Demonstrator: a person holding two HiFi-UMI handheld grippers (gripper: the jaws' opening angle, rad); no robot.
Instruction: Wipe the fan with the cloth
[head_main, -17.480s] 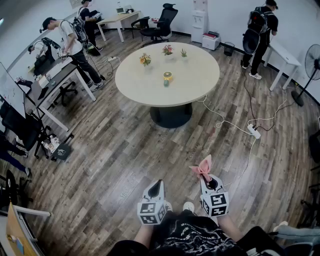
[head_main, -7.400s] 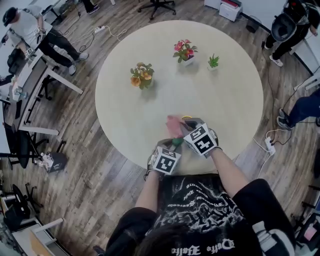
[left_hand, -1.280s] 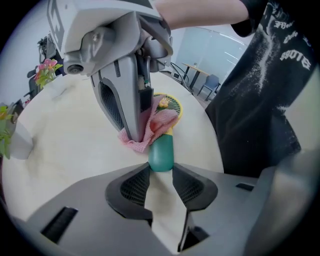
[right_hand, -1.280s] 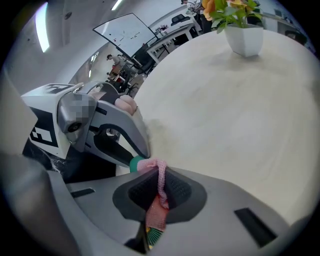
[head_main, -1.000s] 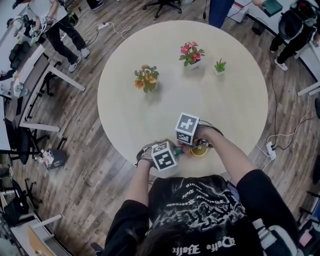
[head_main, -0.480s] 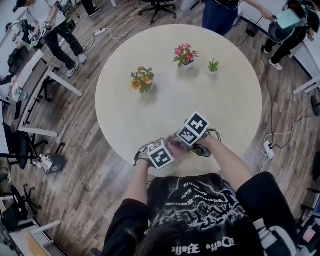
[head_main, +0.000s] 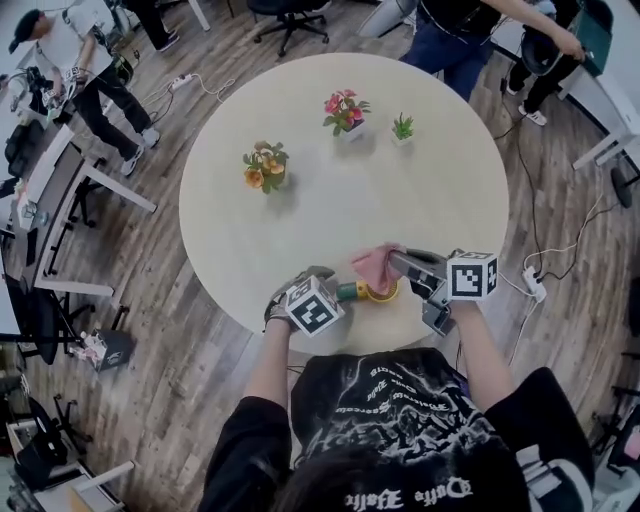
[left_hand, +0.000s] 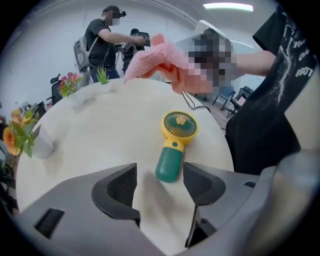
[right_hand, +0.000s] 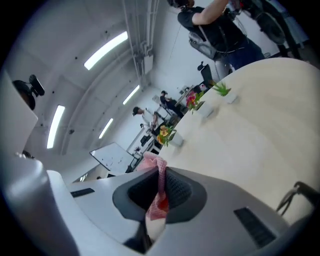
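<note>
The small fan (head_main: 373, 291), yellow head and green handle, lies flat on the round table (head_main: 300, 215) near its front edge. In the left gripper view the fan (left_hand: 175, 142) lies just ahead of my left gripper (left_hand: 161, 176), its handle end level with the fingertips, untouched. These jaws have just been opening and stand wide, the left gripper (head_main: 335, 292) at the handle's left. My right gripper (head_main: 402, 263) is lifted off to the fan's right, shut on the pink cloth (head_main: 377, 265). The cloth (right_hand: 159, 192) is pinched between its pads, and it also hangs above the fan as the cloth (left_hand: 160, 60).
An orange flower pot (head_main: 262, 168), a pink flower pot (head_main: 345, 108) and a small green plant (head_main: 402, 128) stand on the table's far half. A person (head_main: 470, 30) stands at the far edge. A cable and power strip (head_main: 533, 285) lie on the floor at right.
The right gripper has swung up and to the right, away from the fan, with the cloth. The left jaws have opened and let go of the fan's handle; the fan now lies on the table.
</note>
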